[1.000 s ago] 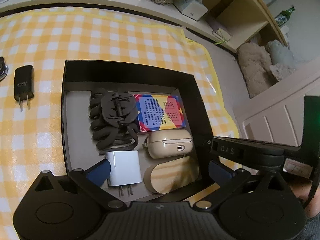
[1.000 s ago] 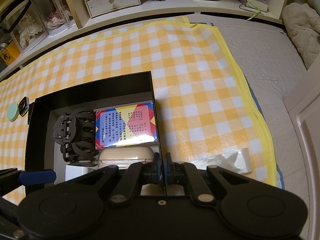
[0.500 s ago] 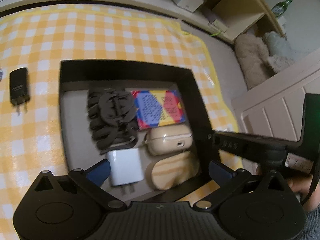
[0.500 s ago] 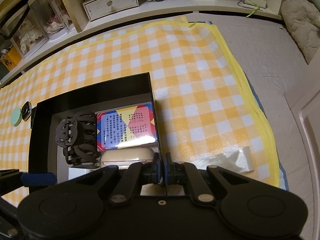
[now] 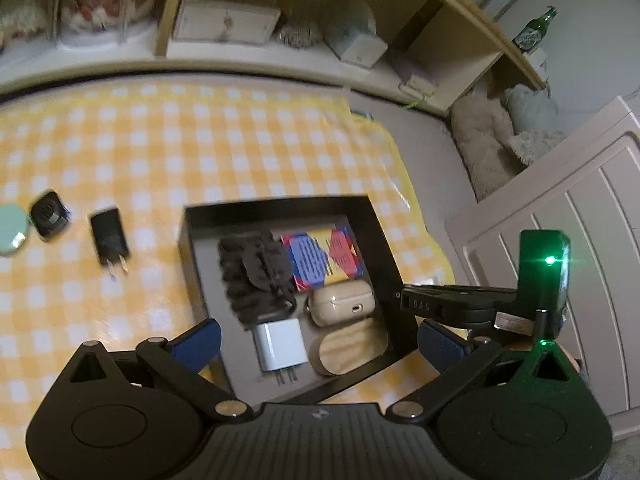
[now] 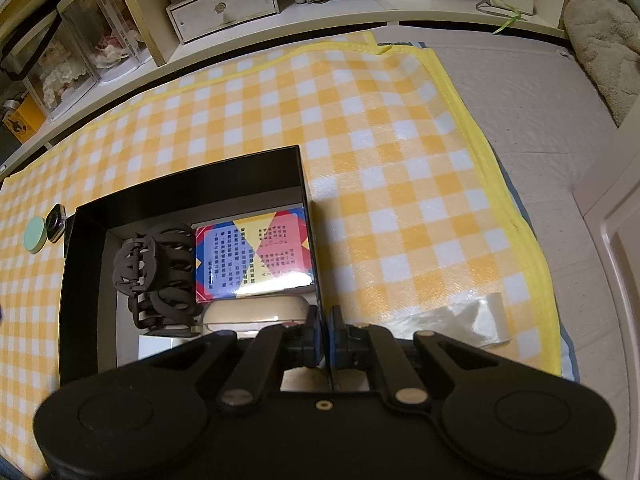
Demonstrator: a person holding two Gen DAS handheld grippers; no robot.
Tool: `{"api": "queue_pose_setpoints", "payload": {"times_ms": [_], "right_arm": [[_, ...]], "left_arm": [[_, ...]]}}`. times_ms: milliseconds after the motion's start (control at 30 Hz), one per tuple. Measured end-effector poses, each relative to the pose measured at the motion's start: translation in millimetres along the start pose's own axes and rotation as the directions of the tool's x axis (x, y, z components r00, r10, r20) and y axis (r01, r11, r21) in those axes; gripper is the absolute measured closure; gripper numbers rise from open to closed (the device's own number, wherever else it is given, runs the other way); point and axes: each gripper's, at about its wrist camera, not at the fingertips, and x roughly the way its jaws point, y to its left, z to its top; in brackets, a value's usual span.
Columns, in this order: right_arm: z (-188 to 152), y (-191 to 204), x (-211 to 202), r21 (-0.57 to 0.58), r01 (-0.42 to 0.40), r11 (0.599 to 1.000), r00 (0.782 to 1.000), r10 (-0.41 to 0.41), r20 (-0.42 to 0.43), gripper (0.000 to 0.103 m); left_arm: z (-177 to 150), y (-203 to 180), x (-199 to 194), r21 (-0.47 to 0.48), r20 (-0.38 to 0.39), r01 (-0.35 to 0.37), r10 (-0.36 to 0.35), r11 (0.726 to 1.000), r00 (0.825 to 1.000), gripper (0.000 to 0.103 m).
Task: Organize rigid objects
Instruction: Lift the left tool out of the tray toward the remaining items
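Note:
A black box (image 5: 276, 204) sits on the yellow checked cloth. It holds a black hair claw (image 5: 256, 276), a colourful card pack (image 5: 320, 260), a beige earbud case (image 5: 342, 302), a white charger (image 5: 280, 344) and a wooden oval (image 5: 352, 348). My left gripper (image 5: 320, 344) hovers open well above the box's near end, holding nothing. My right gripper (image 6: 324, 332) is shut on the box's (image 6: 188, 176) right wall. On the cloth left of the box lie a black charger (image 5: 110, 240), a small black device (image 5: 48, 214) and a mint disc (image 5: 10, 236).
A low shelf (image 6: 360, 12) with a white drawer unit (image 6: 224, 0) runs along the far edge of the cloth. Clear plastic wrap (image 6: 460, 320) lies on the cloth right of the box. A pale cabinet door (image 5: 580, 240) and a fluffy cushion (image 5: 488, 140) are on the right.
My left gripper has risen and pulled back, so the box looks smaller, and the black device and mint disc have come into view. The right gripper stays clamped on the wall.

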Motion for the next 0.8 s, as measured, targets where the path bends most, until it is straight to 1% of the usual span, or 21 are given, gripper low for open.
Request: {"api": "queue_pose_setpoints", "payload": {"times_ms": [100,200,300,367,500,567,667,733,800], "right_arm": [[0,0,0,0.000,0.000,1.000,1.000,0.000,0.000,0.098],[0,0,0,0.000,0.000,1.000,1.000,0.000,0.000,0.098],[0,0,0,0.000,0.001,1.000,1.000,-0.001,0.000,0.098],[0,0,0,-0.001,0.001,1.000,1.000,-0.001,0.000,0.098],[0,0,0,0.000,0.000,1.000,1.000,0.000,0.000,0.098],[0,0,0,0.000,0.001,1.000,1.000,-0.001,0.000,0.098],[0,0,0,0.001,-0.001,1.000,1.000,0.001,-0.001,0.098],[0,0,0,0.001,0.000,1.000,1.000,0.000,-0.001,0.098],[0,0,0,0.000,0.001,1.000,1.000,-0.001,-0.001,0.098]], "left_arm": [[-1,5,-15,0.015,0.033,-0.036,0.035,0.999,0.999,0.000],[-2,14,-29,0.022,0.074,-0.085,0.083,0.996,0.994,0.000],[-1,29,-39,0.021,0.118,-0.145,0.142,0.989,0.983,0.000],[1,40,-43,0.007,0.143,-0.195,0.192,0.981,0.971,0.000],[5,65,-51,-0.051,0.195,-0.296,0.301,0.954,0.934,0.000],[8,78,-52,-0.085,0.219,-0.348,0.358,0.934,0.908,0.000],[12,99,-50,-0.122,0.247,-0.427,0.444,0.896,0.861,0.000],[15,112,-46,-0.138,0.249,-0.464,0.485,0.875,0.838,0.000],[18,126,-39,-0.150,0.247,-0.492,0.514,0.858,0.821,0.000]]}}
